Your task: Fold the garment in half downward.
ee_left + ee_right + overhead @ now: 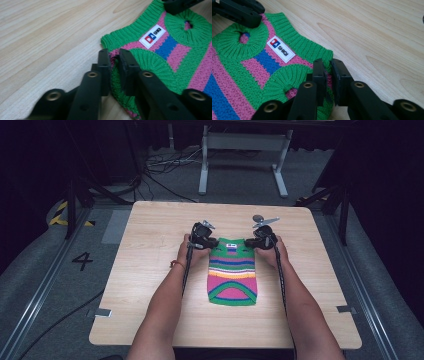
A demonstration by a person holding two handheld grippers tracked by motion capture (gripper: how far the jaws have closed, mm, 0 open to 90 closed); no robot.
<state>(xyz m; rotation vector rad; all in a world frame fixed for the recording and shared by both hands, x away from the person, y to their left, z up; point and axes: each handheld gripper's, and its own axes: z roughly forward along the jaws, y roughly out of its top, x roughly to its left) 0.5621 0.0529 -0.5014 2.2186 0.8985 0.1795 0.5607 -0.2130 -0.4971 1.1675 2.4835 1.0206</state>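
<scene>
Lying flat on the light wooden counter [150,270] is a small striped knit sweater [232,280], roughly centre, neck end pointing away from the person, hem toward them. Stripes run green, pink, blue, w/ some yellow and white lower down; green ribbing round the collar, armholes and hem. Two bare forearms come in from the near edge, one each side of the sweater, each hand holding black tongs w/ a cable trailing back along the arm.

Left tongs [113,58] sit at the sweater's left shoulder corner: jaws nearly together, pinched on the knit edge just by the green armhole ribbing. Right tongs [327,68] do the same at the right shoulder corner, jaws closed tight on the fabric there, next to the other armhole. Both pairs rest low, about at counter level, approx. level w/ each other across the neckline.

A small white label [280,49] w/ a red-and-blue logo, reading SHIQI, sits below the collar, between the two grips.
</scene>
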